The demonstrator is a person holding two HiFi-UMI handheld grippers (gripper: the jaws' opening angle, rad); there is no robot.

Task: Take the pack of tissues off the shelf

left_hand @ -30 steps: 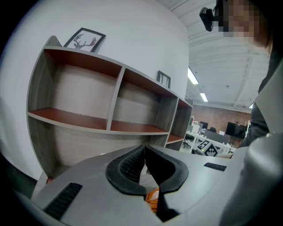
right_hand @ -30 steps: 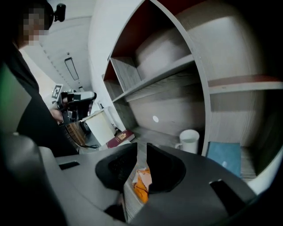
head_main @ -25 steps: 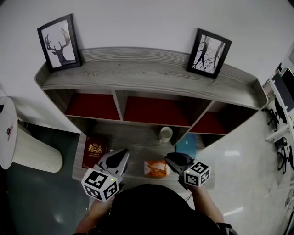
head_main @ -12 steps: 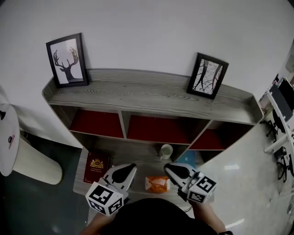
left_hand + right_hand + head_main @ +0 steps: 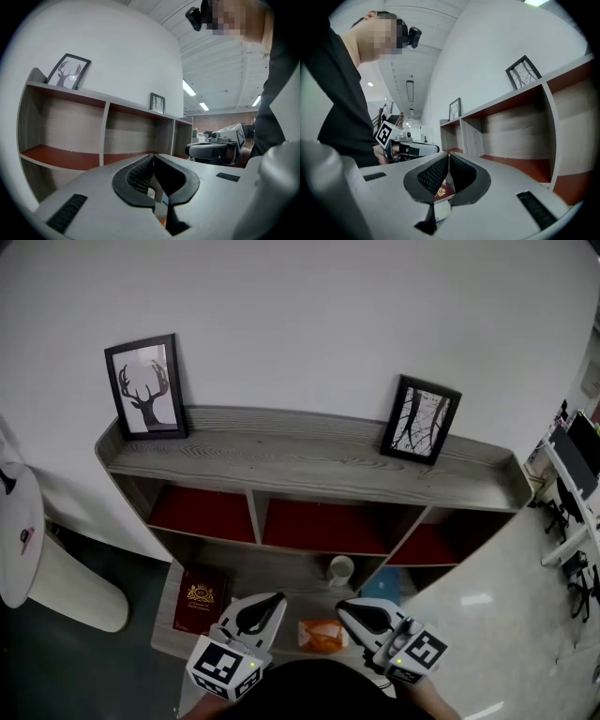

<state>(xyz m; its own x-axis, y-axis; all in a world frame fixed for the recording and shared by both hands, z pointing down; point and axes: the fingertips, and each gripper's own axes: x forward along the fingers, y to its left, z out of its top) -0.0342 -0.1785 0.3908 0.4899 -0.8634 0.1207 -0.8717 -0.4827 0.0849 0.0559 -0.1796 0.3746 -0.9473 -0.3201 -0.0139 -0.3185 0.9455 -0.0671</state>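
Low grey wood-grain board (image 5: pixel 272 568), front edge: the orange plastic pack of tissues (image 5: pixel 323 635) lies open to reach from above. Taken from the pack:
- White cup (image 5: pixel 341 569) at 12 o'clock, apart from it.
- Flat blue item (image 5: pixel 382 586) at 1 o'clock, partly hidden.
- Maroon gold-crested book (image 5: pixel 199 599) at 10 o'clock, well apart, with bare board between.
- Left gripper (image 5: pixel 277 597) at 10 o'clock and right gripper (image 5: pixel 342 606) at 2 o'clock, both with jaws together, narrowing the sides.

Further back are three open-fronted red-floored compartments (image 5: pixel 322 526), split by two grey uprights (image 5: pixel 256 517).
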